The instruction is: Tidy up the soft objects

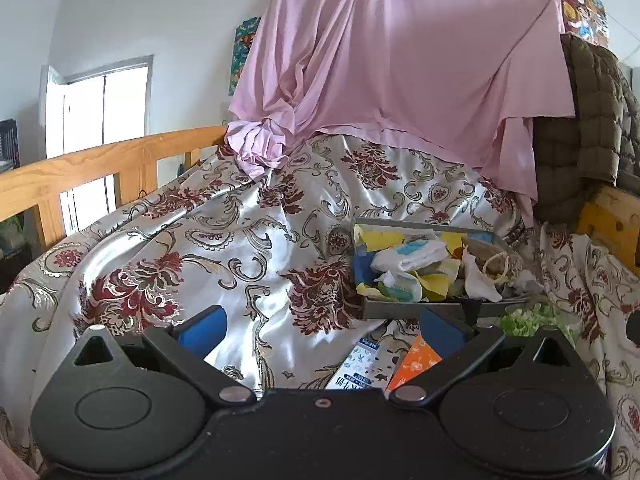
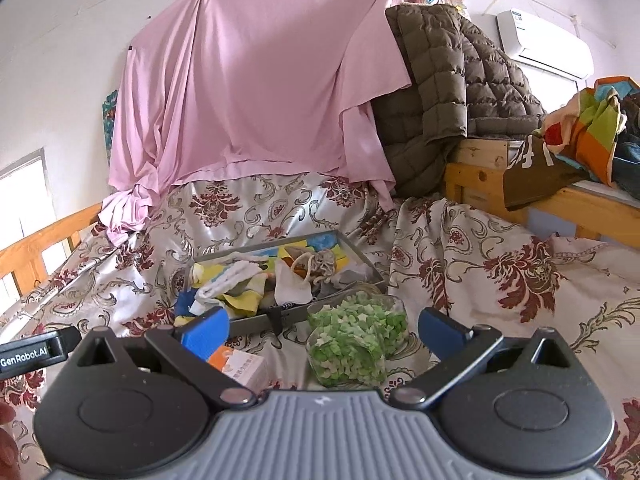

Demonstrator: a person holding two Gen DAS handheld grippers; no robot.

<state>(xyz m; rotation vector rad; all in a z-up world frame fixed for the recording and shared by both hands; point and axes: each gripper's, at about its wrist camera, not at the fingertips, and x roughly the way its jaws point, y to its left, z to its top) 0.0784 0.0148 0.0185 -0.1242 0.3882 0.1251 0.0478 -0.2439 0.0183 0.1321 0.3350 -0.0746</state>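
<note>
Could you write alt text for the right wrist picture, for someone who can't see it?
Open blue-tipped tongs point at a clear bag of green bits on a flowered bedspread. Behind it sits a grey tray heaped with small cloths; a pink sheet hangs beyond.

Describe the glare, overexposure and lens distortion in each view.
Left wrist view: the window is blown out white, the satin bedspread shows bright sheen, and the wooden rail bows. Right wrist view: softer light, dark corner vignetting, and the air conditioner curves at the frame edge.
</note>
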